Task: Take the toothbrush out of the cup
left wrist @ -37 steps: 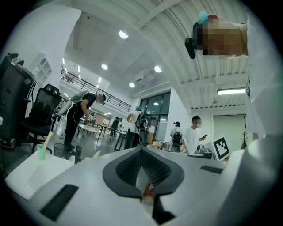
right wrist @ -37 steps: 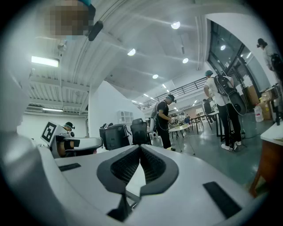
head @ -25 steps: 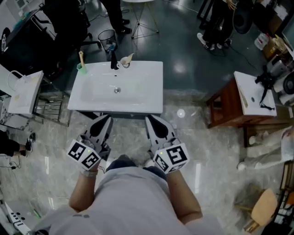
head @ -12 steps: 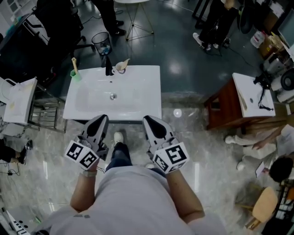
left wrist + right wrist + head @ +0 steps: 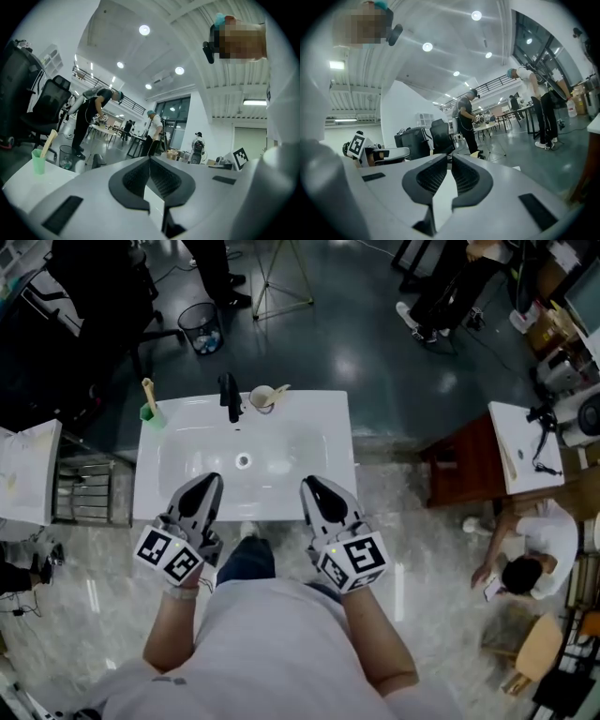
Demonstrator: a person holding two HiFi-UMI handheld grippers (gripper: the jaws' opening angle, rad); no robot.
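Both my left gripper (image 5: 208, 482) and right gripper (image 5: 314, 486) are closed on nothing; toothbrush (image 5: 146, 390) in cup (image 5: 151, 413) stands ahead-left of them.

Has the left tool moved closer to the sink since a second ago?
Yes. The left tool advanced toward the sink; its tip now overlaps the front rim instead of stopping short.

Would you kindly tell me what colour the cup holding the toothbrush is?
Light green. The cup shows best in the left gripper view, at the sink's far corner.
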